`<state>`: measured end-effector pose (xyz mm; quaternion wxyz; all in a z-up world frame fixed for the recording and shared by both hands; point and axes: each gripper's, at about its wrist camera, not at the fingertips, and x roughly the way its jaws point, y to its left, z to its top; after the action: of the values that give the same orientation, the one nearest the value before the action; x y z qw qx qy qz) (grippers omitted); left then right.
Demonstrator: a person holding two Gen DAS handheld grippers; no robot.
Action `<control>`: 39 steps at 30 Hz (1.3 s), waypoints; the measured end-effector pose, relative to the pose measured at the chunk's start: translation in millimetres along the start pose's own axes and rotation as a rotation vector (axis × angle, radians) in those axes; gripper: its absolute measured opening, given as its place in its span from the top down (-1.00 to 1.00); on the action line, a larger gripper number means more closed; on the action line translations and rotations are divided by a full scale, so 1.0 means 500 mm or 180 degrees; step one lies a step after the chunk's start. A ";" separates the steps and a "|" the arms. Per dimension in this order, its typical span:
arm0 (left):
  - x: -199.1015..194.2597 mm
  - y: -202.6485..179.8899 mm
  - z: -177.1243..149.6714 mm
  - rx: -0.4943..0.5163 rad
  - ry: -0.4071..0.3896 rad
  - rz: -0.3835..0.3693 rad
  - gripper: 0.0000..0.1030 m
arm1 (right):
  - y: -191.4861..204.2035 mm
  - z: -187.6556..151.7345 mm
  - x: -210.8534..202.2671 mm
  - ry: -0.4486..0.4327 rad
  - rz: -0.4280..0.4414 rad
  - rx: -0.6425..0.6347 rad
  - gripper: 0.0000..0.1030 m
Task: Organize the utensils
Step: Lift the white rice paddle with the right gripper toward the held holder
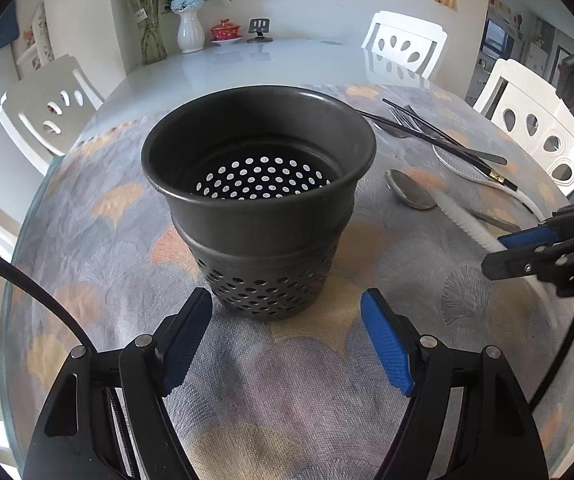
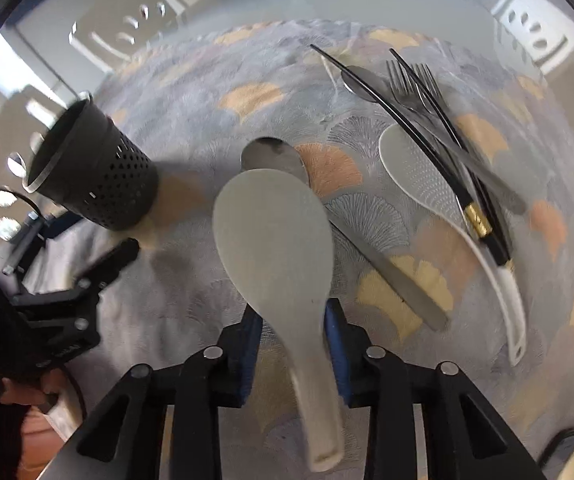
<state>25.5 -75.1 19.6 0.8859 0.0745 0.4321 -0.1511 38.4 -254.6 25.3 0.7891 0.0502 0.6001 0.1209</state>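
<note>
Right hand-held gripper (image 2: 293, 344) astride white rice paddle (image 2: 275, 240)

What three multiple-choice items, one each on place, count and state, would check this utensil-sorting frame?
1. Where is the white plastic rice paddle nearest the right-wrist camera?
A. between the right gripper's jaws
B. in the holder
C. on a chair

2. How many white rice paddles show in the right wrist view?
A. one
B. two
C. four

3. The black perforated utensil holder is:
A. empty
B. full of forks
C. tipped over

Answers: 1 A, its handle runs between the blue pads; 2 B, a second paddle lies under the black chopsticks; 3 A, its holed bottom shows bare.
</note>
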 end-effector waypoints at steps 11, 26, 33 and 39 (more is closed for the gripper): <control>-0.010 0.023 -0.005 -0.0202 -0.0129 0.0019 -0.47 | -0.043 -0.020 -0.070 -0.0285 0.0352 0.0197 0.45; -0.017 0.039 -0.008 -0.0316 -0.0230 -0.0016 -0.47 | 0.029 0.042 -0.124 -0.0692 0.0332 0.0024 0.68; -0.017 0.038 -0.009 -0.0297 -0.0255 -0.0003 -0.47 | 0.042 0.053 -0.164 -0.0897 0.0366 -0.0014 0.72; -0.020 0.039 -0.012 -0.0344 -0.0262 -0.0017 -0.47 | 0.035 0.068 -0.093 -0.0401 0.0391 0.0079 0.62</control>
<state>21.7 -52.9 23.8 0.9053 0.0192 0.4031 -0.1330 57.2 -247.3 82.2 0.8158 0.1041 0.5465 0.1583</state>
